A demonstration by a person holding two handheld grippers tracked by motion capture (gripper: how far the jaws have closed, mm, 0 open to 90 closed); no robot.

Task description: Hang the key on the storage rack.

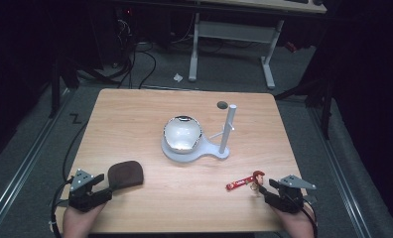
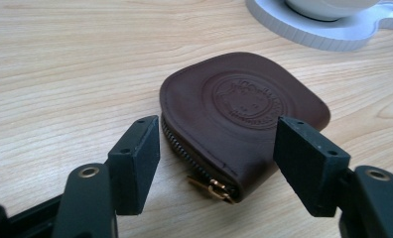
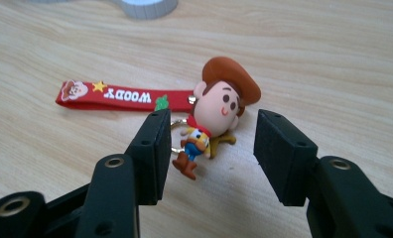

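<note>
A dark brown leather zip pouch (image 1: 126,174) (image 2: 244,116) with an embossed round seal lies flat near the table's front left. My left gripper (image 1: 106,187) (image 2: 217,158) stands open, its jaws either side of the pouch's zip end without touching it. A cowboy figure keychain (image 1: 258,176) (image 3: 214,111) with a red strap (image 1: 238,184) (image 3: 112,95) lies at the front right. My right gripper (image 1: 265,190) (image 3: 209,156) is open around the figure's legs, its pads clear of it.
A shiny round bowl (image 1: 182,133) sits on a white stand base (image 1: 212,151) with an upright white post (image 1: 228,128) at the table's middle. A dark round hole (image 1: 222,104) is near the far edge. A desk frame (image 1: 231,34) stands beyond the table.
</note>
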